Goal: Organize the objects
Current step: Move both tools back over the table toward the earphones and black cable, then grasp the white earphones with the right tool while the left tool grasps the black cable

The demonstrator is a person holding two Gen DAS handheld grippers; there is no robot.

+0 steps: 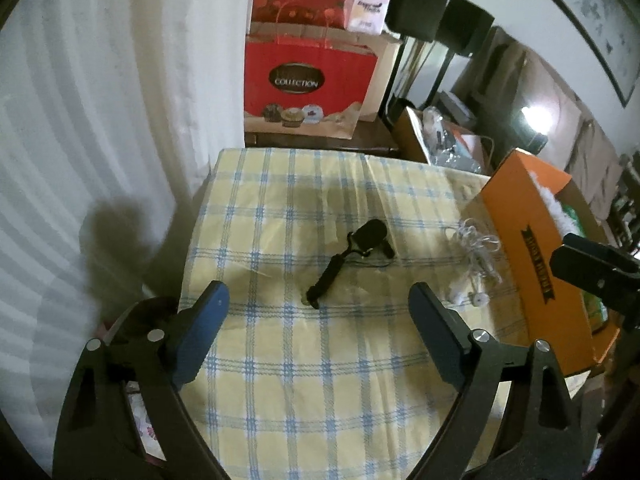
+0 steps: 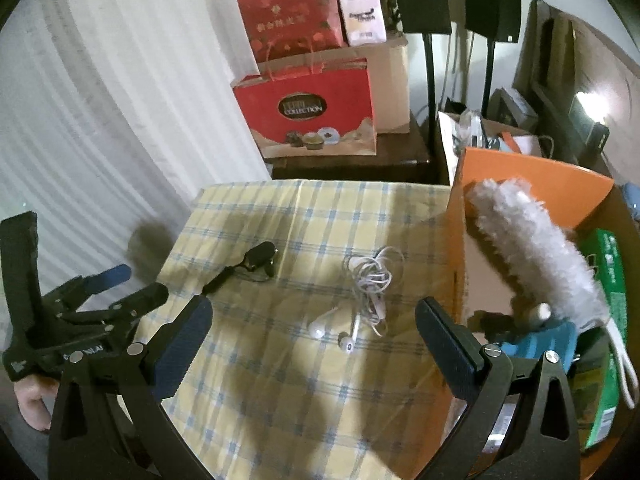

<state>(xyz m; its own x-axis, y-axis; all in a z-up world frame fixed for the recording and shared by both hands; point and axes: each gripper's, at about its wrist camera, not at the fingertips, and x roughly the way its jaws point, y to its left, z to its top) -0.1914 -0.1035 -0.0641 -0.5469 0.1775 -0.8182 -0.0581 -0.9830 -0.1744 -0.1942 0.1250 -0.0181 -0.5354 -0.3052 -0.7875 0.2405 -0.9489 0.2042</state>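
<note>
A small black microphone with a cord [image 1: 352, 254] lies mid-table on the yellow checked cloth [image 1: 320, 380]; it also shows in the right wrist view [image 2: 252, 266]. White tangled earphones [image 2: 366, 296] lie to its right, also in the left wrist view [image 1: 474, 266]. An open orange box [image 1: 536, 240] stands at the table's right edge and holds a white fluffy duster [image 2: 536, 248], a blue item [image 2: 540, 346] and a green box [image 2: 604, 320]. My left gripper [image 1: 320, 308] is open above the near table, just short of the microphone. My right gripper [image 2: 314, 324] is open above the earphones.
Red gift bags [image 2: 308, 112] and cardboard boxes stand on a dark cabinet behind the table. Two black speakers on stands [image 2: 424, 0] are at the back right. A white curtain [image 1: 100, 120] hangs on the left. Cluttered boxes [image 1: 444, 136] sit behind the orange box.
</note>
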